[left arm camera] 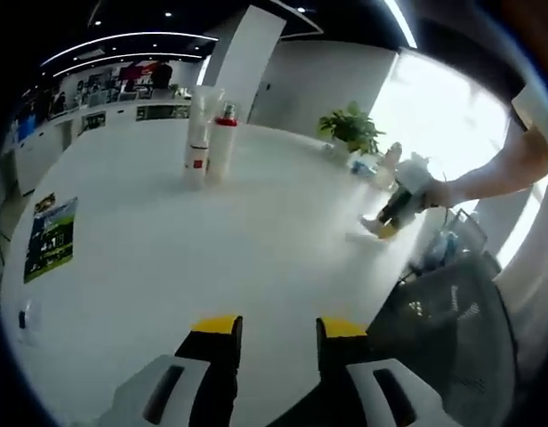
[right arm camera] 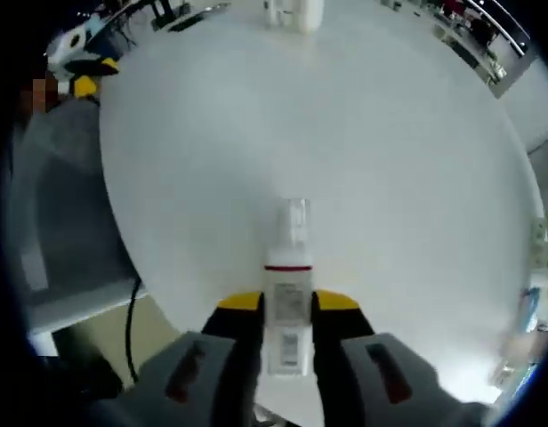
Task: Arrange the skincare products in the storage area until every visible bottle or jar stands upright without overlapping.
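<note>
Left gripper view: left gripper parted, empty, waiting; two upright bottles stand far ahead on the table; right gripper enters at right.
Right gripper view: right gripper clamped on a clear-capped bottle, apparently ready for standing upright.

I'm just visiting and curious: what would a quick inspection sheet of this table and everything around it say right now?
Surface: round white table, mostly bare.
Job's things: two tall white bottles standing upright together at the far side; a white spray bottle with a clear cap between the right gripper's jaws.
Clutter: green printed card near the table edge; small items by a green potted plant, too blurred to name.
Grippers: left gripper open, nothing between its jaws; right gripper shut on the spray bottle.
Cables: black cable hanging beside the table.
Surroundings: dark mesh chair, bright window, open office.
</note>
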A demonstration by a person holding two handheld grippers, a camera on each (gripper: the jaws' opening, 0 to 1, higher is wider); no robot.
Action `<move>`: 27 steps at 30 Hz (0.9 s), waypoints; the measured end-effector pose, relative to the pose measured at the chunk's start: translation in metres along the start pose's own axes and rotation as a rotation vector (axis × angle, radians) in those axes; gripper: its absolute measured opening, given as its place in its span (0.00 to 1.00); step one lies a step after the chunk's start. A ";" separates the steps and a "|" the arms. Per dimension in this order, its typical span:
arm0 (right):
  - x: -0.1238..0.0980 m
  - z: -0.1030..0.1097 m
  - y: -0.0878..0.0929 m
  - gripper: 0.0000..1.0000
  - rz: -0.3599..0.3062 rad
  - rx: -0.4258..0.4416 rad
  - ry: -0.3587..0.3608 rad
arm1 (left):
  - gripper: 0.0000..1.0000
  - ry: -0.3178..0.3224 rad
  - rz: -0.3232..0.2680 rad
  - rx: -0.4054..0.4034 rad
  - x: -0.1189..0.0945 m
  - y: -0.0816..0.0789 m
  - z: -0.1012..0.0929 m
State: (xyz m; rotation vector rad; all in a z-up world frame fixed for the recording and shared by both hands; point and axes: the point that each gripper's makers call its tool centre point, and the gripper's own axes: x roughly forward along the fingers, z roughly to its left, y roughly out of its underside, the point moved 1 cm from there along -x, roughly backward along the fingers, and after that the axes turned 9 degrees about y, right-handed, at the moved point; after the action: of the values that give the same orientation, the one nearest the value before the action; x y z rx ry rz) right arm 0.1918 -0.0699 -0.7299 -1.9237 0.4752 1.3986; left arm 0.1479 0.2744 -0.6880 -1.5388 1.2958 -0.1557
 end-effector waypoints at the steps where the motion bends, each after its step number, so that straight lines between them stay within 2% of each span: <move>1: -0.002 0.009 -0.027 0.21 -0.080 0.033 -0.003 | 0.35 0.003 -0.024 -0.004 -0.002 -0.005 0.000; 3: -0.007 0.023 -0.056 0.21 -0.168 0.083 -0.045 | 0.35 0.005 -0.047 -0.015 -0.003 -0.009 -0.001; 4: -0.014 0.034 -0.077 0.21 -0.238 0.119 -0.087 | 0.36 0.009 -0.070 -0.028 -0.005 -0.013 -0.002; 5: -0.023 0.044 -0.103 0.21 -0.336 0.126 -0.111 | 0.36 0.009 -0.092 -0.040 -0.007 -0.017 -0.003; 7: -0.040 0.065 -0.136 0.21 -0.438 0.175 -0.172 | 0.38 0.028 -0.133 -0.071 -0.009 -0.026 -0.007; 9: -0.062 0.090 -0.172 0.21 -0.570 0.214 -0.238 | 0.41 0.055 -0.180 -0.108 -0.013 -0.037 -0.013; 12: -0.088 0.131 -0.210 0.21 -0.673 0.274 -0.369 | 0.44 0.085 -0.218 -0.076 -0.020 -0.047 -0.021; 14: -0.101 0.157 -0.227 0.21 -0.720 0.289 -0.426 | 0.45 0.115 -0.280 -0.088 -0.025 -0.058 -0.030; 16: -0.108 0.178 -0.235 0.21 -0.725 0.305 -0.486 | 0.45 0.122 -0.295 -0.091 -0.028 -0.059 -0.034; 18: -0.115 0.194 -0.242 0.21 -0.749 0.268 -0.497 | 0.45 0.124 -0.319 -0.043 -0.031 -0.063 -0.041; 19: -0.119 0.203 -0.244 0.21 -0.751 0.273 -0.528 | 0.45 0.150 -0.323 -0.031 -0.032 -0.065 -0.049; 22: -0.130 0.213 -0.248 0.21 -0.782 0.274 -0.533 | 0.47 0.206 -0.347 -0.034 -0.032 -0.069 -0.062; 27: -0.142 0.220 -0.250 0.21 -0.826 0.299 -0.550 | 0.52 0.273 -0.350 -0.006 -0.032 -0.071 -0.075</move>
State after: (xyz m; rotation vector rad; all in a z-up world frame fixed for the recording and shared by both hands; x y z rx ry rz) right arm 0.1566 0.2451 -0.5549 -1.1841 -0.3350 1.1252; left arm 0.1300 0.2411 -0.5866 -1.7853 1.2221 -0.6021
